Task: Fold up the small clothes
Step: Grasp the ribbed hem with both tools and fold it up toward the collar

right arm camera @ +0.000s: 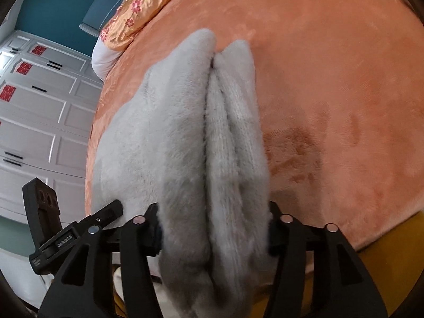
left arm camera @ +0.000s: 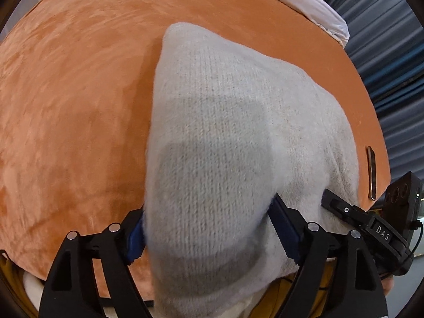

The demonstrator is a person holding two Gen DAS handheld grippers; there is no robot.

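Orange velvety bedspread (left arm camera: 79, 92) covers the bed, a flowered satin quilt (right arm camera: 132, 8) at its far end, white panelled wardrobes (right arm camera: 39, 106) and a teal wall (right arm camera: 66, 8) beyond. The grey knit garment (left arm camera: 225, 132) lies at the near edge, both the left gripper (left arm camera: 209, 228) and the right gripper (right arm camera: 212, 228) clamped on its bunched fabric.

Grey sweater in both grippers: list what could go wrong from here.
1. The grey sweater is bunched into thick ridges in the right gripper; they may set as creases.
2. The left gripper pinches one thick fold, so layers might slip.
3. Its far end drags on the orange bedspread, possibly undoing the fold.
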